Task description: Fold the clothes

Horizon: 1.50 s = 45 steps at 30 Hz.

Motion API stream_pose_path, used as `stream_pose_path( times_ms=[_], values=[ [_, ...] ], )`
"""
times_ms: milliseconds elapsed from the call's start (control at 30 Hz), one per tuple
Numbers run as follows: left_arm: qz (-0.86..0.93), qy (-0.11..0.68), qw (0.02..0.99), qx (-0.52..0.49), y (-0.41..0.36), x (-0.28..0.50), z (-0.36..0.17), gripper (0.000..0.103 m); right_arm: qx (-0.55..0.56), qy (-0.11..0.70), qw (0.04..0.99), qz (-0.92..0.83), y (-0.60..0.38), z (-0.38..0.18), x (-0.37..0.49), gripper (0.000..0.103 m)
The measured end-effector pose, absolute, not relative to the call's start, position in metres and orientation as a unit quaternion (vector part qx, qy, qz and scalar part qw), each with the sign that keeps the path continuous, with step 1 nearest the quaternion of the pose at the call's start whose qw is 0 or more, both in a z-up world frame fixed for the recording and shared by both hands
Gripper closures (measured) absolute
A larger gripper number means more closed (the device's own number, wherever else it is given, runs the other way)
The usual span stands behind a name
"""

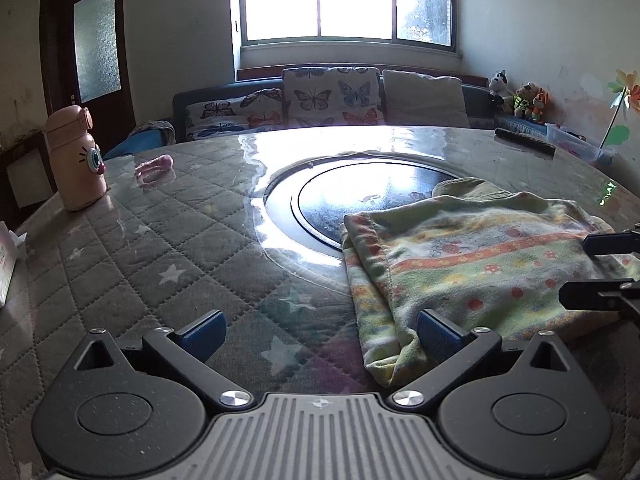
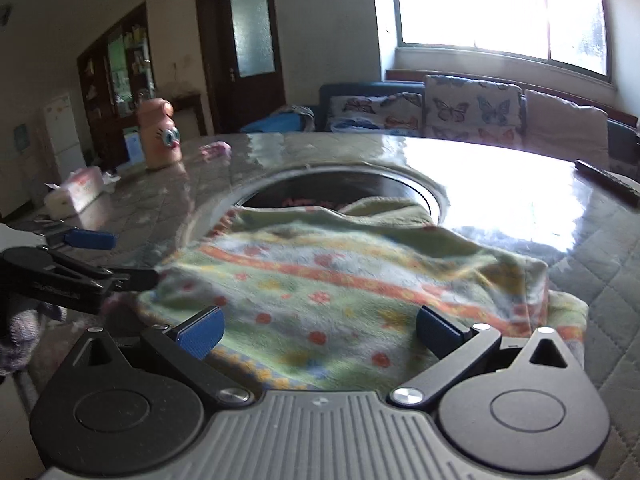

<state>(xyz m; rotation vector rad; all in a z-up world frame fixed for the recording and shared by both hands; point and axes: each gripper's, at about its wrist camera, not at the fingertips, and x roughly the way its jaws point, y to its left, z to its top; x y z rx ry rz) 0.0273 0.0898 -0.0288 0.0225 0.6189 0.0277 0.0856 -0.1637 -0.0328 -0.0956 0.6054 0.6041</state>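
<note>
One garment on the bench: a soft, fleecy green cloth printed with orange bands and red dots, lying partly folded on the round bench with its quilted star-patterned cover under clear sheeting. Its far edge drapes over the rim of the dark circular inset at the bench's middle.

Left tongs: blue-padded fingers spread apart, holding nothing. The right-hand pad sits at the cloth's near-left corner; whether it touches cannot be told. The left pad is over bare bench.

Right tongs: fingers spread apart, holding nothing, hovering low over the near edge of the cloth, which fills the gap between them. In the left wrist view these tongs show at the cloth's right side.

Handling, as judged: light, limp, plush fabric; no stiffness, so any lifted edge will sag and the layers may slip apart. The glossy sheeting looks slick, so the cloth may slide rather than crease when pushed. Best hold: pinch a hemmed edge or corner, through all layers, one corner per tongs.

Other items: pink cartoon-faced bottle, upright, well apart at far left; small pink object near it; tissue pack; dark remote at the far right.
</note>
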Motion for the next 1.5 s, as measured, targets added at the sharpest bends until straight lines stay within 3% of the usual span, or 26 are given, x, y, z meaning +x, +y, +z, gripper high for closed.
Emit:
stream_pose_path(
  times_ms=[667, 933, 1500],
  values=[
    [0.011, 0.310, 0.951, 0.003, 0.092, 0.030, -0.031, 0.000, -0.011, 0.320, 0.911, 0.259, -0.213, -0.032, 0.050, 0.000],
    [0.011, 0.311, 0.950, 0.027, 0.088, 0.039, -0.022, 0.000, -0.012, 0.306, 0.916, 0.261, -0.210, -0.014, 0.082, 0.000],
    [-0.010, 0.291, 0.951, 0.103, 0.054, 0.125, -0.004, 0.000, 0.018, 0.344, 0.907, 0.243, -0.202, -0.029, 0.153, 0.000]
  ],
)
